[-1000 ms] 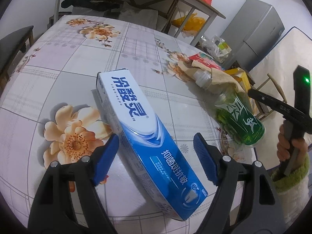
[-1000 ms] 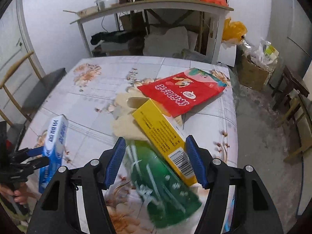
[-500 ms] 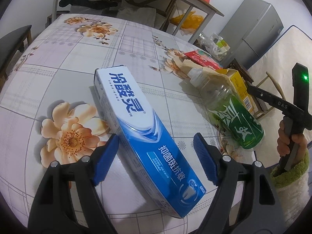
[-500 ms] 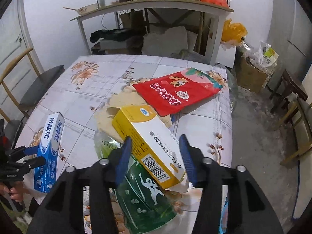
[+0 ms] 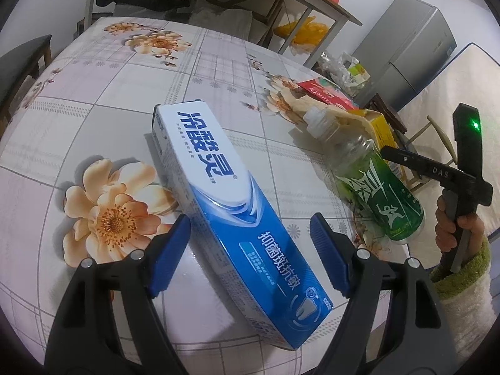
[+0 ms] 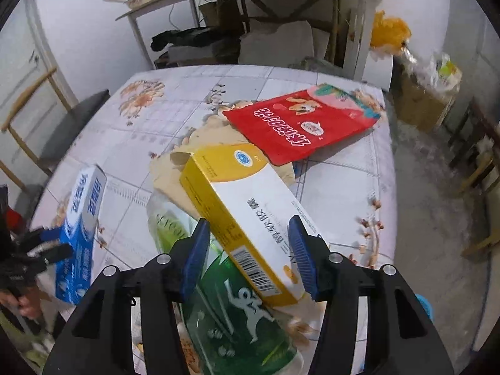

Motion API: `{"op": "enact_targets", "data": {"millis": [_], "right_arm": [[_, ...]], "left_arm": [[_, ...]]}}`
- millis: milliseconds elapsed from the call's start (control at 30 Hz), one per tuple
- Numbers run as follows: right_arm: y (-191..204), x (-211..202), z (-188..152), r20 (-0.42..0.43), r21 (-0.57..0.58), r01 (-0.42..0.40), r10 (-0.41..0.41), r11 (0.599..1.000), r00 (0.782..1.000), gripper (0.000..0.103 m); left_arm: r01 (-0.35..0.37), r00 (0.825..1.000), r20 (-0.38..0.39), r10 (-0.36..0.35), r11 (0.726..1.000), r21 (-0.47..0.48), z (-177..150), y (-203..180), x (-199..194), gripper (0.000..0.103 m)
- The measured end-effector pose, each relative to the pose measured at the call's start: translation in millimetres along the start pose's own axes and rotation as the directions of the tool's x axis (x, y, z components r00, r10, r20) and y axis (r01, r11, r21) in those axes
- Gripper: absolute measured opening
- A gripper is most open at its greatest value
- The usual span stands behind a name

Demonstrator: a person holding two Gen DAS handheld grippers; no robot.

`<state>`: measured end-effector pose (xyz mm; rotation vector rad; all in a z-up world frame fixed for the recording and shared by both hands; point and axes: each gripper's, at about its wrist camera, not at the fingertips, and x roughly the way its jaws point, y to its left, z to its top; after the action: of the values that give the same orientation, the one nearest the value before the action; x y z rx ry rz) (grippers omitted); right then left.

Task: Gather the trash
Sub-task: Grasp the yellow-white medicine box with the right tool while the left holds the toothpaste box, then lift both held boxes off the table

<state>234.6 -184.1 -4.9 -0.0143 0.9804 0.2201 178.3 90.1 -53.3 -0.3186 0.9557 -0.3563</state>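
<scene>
- Toothpaste box (image 5: pixel 240 212) lies flat on the surface (image 5: pixel 93 93), long axis running away leftward, between the spread left gripper (image 5: pixel 250 256) fingers, untouched.
- Right gripper (image 6: pixel 248 256) fingers, having just been closing, straddle the yellow box (image 6: pixel 250 222); contact unclear.

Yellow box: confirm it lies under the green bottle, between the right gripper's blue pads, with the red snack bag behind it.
One detail is wrong. In the right wrist view the yellow box lies on top of the green bottle, not under it. The rest holds: it sits between the right gripper's blue pads, and the red snack bag lies behind it.
</scene>
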Motion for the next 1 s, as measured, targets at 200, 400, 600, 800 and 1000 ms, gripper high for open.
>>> {"op": "enact_targets", "data": {"millis": [200,400,600,800,1000], "right_arm": [[-4,-1,1,0.025,0.047,-0.019,0.018,0.999,1.0,0.035],[-6,-11,2,0.05,0.089,-0.082,0.078,0.993,0.996,0.013],[-18,-14,5,0.056,0.118,-0.172,0.166,0.978,0.984,0.053],[-36,14,22,-0.029,0.106,-0.21,0.214,0.972,0.976,0.082],[-41,51,30,-0.146,0.09,-0.309,0.32,0.947,0.936,0.085]], "left_arm": [[-0.003,1.0,-0.003,0.003,1.0,-0.006,0,3,1,0.075],[0.001,1.0,-0.008,-0.001,1.0,-0.01,0,4,2,0.075],[-0.001,1.0,-0.006,0.001,1.0,-0.006,-1,2,2,0.075],[0.0,1.0,-0.009,0.0,1.0,-0.005,-2,1,2,0.075],[-0.004,1.0,-0.013,0.004,1.0,0.002,-1,2,2,0.075]]}}
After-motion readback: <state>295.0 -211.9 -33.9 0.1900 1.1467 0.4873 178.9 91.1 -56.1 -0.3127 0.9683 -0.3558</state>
